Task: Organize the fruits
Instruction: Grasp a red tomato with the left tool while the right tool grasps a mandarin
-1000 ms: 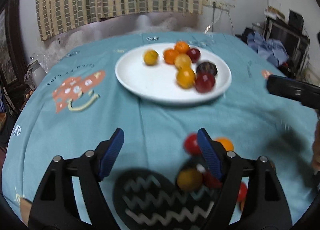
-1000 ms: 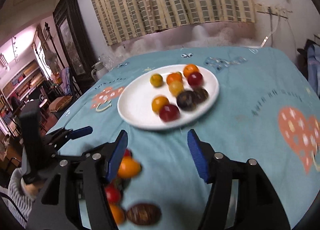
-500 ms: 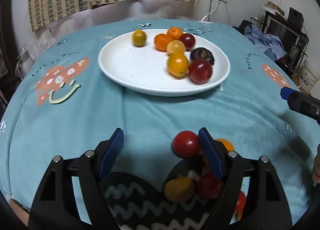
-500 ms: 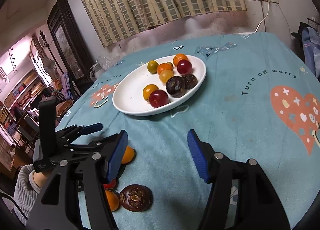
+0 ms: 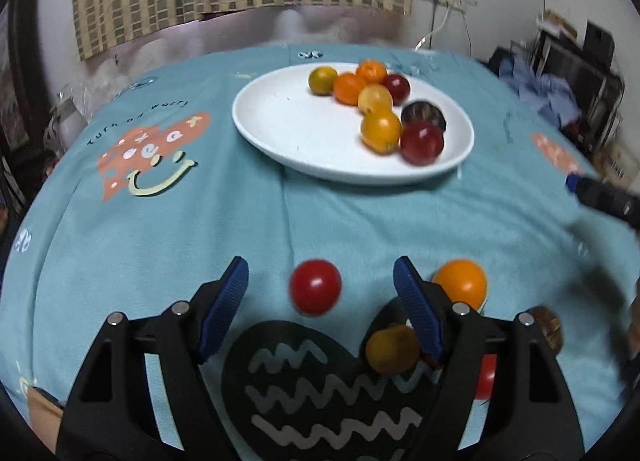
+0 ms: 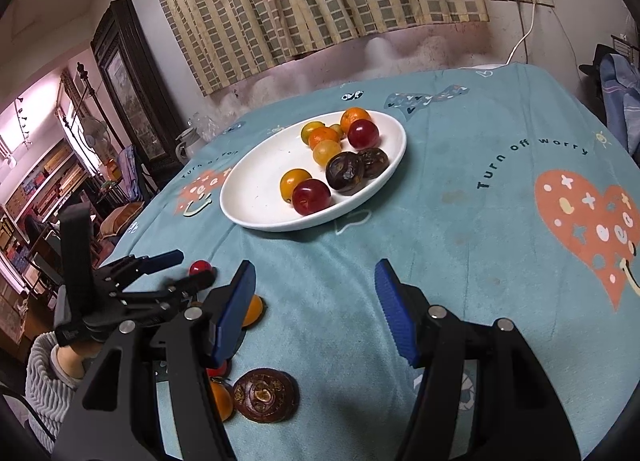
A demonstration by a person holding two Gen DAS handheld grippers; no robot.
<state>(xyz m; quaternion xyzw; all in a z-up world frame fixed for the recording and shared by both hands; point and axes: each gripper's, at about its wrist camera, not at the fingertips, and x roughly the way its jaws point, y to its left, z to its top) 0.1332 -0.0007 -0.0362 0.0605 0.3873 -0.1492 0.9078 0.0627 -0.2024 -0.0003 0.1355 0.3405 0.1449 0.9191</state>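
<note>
Left tongs (image 5: 320,285) closing around a loose red fruit (image 5: 315,287); right tongs (image 6: 316,305) wide, empty.

The teal tablecloth (image 6: 460,221) carries the printed words "Turn off worry" (image 6: 532,159), in dark letters at the right of the right wrist view, above an orange heart. In the left wrist view the same words (image 5: 138,121) curve over an orange print at middle left, blurred there. No other writing is readable.
</note>
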